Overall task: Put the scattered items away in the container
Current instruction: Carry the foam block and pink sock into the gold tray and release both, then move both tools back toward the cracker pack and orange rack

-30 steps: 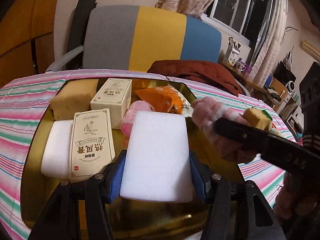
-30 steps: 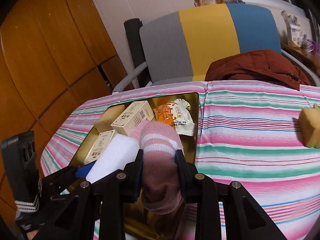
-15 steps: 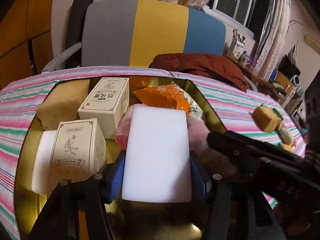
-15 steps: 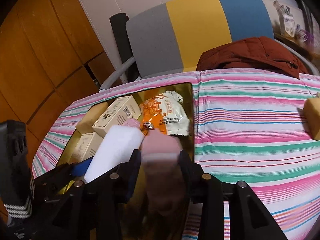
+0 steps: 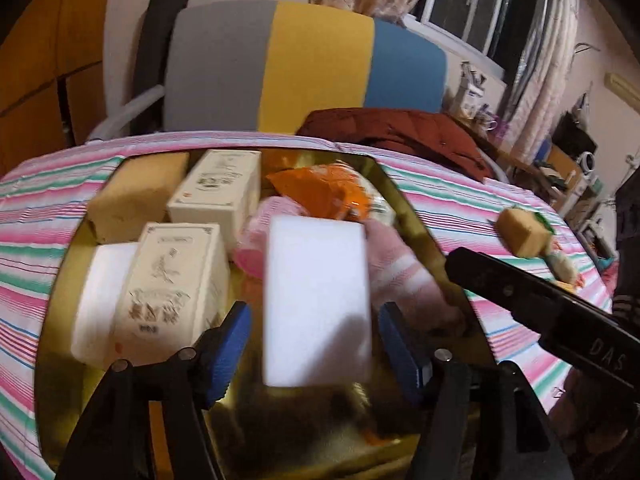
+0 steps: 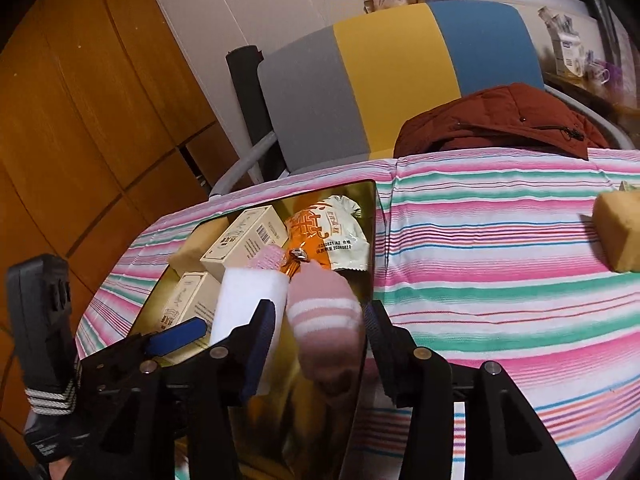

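Note:
A gold tray [image 5: 416,220] sits on the striped tablecloth and holds two cream boxes [image 5: 218,188], a brown block [image 5: 136,196], an orange snack packet [image 5: 324,192] and a white sponge [image 5: 100,296]. A second white sponge block [image 5: 316,300] lies in the tray between the blue pads of my left gripper [image 5: 314,320]. Those jaws are opening, with a gap on each side. My right gripper [image 6: 318,312] straddles a pink striped sock [image 6: 324,316] lying at the tray's right rim [image 6: 370,240]. Its jaws are opening too and its pads stand clear of the sock. A tan block [image 6: 620,236] lies outside the tray on the cloth.
A chair with a grey, yellow and blue back [image 5: 312,68] stands behind the table, with a dark red jacket [image 5: 396,136] on it. A small toy [image 5: 562,266] lies beside the tan block [image 5: 520,236]. Another pink sock [image 5: 272,216] lies mid-tray.
The right gripper carried the pink sock left and down into the tray, then its jaws parted from it. The left jaws spread off the white sponge block, which now rests in the tray.

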Tool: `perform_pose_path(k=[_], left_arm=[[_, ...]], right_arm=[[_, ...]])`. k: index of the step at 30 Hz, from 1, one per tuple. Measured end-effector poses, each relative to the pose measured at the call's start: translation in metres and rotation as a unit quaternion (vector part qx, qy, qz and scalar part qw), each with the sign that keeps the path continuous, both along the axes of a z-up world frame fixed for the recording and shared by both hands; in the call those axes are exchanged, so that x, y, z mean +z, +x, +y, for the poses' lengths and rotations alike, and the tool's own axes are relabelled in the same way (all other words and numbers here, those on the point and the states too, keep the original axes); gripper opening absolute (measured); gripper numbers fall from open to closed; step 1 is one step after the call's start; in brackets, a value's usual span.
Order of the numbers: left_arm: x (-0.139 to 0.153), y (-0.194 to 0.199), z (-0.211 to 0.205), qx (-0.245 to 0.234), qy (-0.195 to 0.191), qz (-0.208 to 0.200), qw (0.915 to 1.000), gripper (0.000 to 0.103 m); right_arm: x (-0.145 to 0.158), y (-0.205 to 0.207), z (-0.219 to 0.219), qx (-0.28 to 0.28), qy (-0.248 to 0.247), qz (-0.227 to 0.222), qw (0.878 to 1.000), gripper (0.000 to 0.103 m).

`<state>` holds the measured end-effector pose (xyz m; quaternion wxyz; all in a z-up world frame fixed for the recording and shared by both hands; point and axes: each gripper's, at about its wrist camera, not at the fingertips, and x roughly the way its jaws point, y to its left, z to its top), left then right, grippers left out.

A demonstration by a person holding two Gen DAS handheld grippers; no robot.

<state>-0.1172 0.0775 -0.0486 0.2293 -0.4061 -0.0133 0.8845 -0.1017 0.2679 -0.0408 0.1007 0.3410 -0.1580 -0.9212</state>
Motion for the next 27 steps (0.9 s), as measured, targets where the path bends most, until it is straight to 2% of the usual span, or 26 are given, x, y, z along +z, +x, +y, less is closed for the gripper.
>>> perform_pose_path(k=[2,3,5,8,11,16,21,27], left_arm=[[-0.003,0.004,0.004,-0.009,-0.003,-0.003,0.9999,0.066],[-0.006,0.005,0.005,-0.012,-0.004,-0.009,0.9999,0.062],[-0.014,0.008,0.006,-0.027,0.012,-0.035,0.9990,0.060],[-0.012,0.014,0.000,0.007,0.001,-0.005,1.0000,0.061],[-0.007,0.013,-0.011,0.024,0.018,-0.009,0.9995,0.061],[0.005,0.026,-0.012,0.029,0.016,0.019,0.9993,0.061],[0.018,0.048,0.000,-0.006,0.035,0.043,0.9985,0.062],[0.023,0.072,0.042,-0.080,0.040,0.040,0.9951,0.065]], right_arm=[[0.000,0.004,0.003,-0.003,-0.003,0.001,1.000,0.049],[0.000,0.007,0.005,-0.005,-0.005,0.002,1.000,0.049],[0.001,0.012,0.010,-0.009,-0.006,0.005,1.000,0.049],[0.003,0.022,0.023,-0.021,-0.011,0.011,1.000,0.051],[0.004,0.035,0.040,-0.038,-0.012,0.016,0.999,0.054],[-0.003,0.059,0.080,-0.082,-0.018,0.013,0.996,0.057],[-0.017,0.088,0.130,-0.141,-0.019,0.000,0.990,0.061],[-0.034,0.129,0.189,-0.217,-0.032,-0.016,0.976,0.062]])
